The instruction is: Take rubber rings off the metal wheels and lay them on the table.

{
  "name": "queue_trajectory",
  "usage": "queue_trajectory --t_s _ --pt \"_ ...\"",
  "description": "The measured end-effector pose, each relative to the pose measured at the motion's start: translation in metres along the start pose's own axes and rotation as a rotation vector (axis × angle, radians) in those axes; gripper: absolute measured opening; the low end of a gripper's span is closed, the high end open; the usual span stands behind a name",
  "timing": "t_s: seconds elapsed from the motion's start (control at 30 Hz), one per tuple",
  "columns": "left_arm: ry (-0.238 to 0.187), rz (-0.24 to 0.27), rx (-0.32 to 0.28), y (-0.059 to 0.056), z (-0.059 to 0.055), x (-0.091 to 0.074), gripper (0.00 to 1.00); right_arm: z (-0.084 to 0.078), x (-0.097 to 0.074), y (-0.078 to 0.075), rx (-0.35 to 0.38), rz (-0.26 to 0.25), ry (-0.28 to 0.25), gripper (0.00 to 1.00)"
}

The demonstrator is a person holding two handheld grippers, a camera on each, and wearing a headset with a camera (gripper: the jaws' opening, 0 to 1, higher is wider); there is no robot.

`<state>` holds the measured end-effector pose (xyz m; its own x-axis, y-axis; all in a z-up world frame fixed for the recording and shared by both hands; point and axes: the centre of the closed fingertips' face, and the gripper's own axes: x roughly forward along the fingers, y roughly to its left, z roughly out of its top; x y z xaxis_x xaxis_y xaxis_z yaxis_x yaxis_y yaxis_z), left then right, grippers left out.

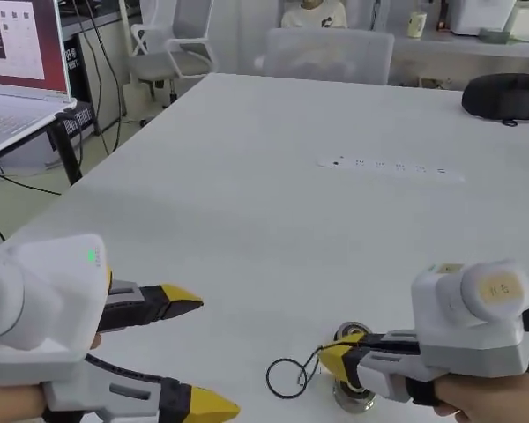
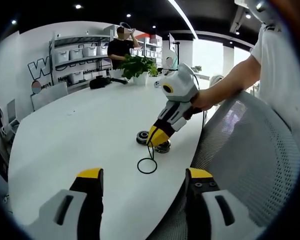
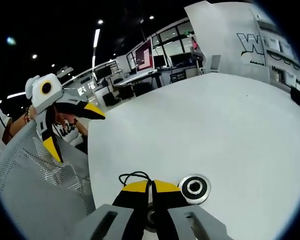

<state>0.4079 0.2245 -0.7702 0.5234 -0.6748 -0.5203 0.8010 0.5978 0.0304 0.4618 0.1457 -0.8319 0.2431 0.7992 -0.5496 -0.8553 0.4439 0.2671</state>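
Nearest us is the left gripper (image 1: 203, 352), which we hold well to the left of the near metal wheel (image 1: 354, 398), its yellow-tipped jaws spread wide with nothing between them. The right gripper (image 3: 151, 187) reaches in directly above that wheel. Its jaws are pressed together, pinching one end of a black rubber ring (image 1: 269, 377). The rest of the ring lies as a loop on the white table (image 1: 273, 220) just left of the wheel. Its long axis runs from the pinched tips out toward the left gripper, with the open loop at the end away from the wheel. A second metal wheel (image 3: 194, 187) sits flat just beyond the near one, its round face up. As for writing, the small label on the right gripper's housing is too blurred for us to read. The wall lettering in both gripper views begins with a large W, and we cannot make out the rest. Far beyond the wheel a white power strip (image 1: 388, 166) lies on the table, and a laptop (image 1: 13, 53) stands far off to the left, its screen text too small to read.
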Motion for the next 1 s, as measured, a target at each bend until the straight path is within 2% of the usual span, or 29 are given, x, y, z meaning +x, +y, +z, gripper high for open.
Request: queue_trajectory --t_s 0.43,1.0 --pt "-0.005 -0.001 -0.002 0.0002 0.0007 0.0003 0.63 -0.0086 0.0025 0.0001 -0.042 -0.005 0.049 0.0" --pt "0.001 -0.002 -0.009 0.0 -0.0013 0.0005 0.63 -0.0051 -0.0012 -0.0062 -0.025 -0.024 0.035 0.0"
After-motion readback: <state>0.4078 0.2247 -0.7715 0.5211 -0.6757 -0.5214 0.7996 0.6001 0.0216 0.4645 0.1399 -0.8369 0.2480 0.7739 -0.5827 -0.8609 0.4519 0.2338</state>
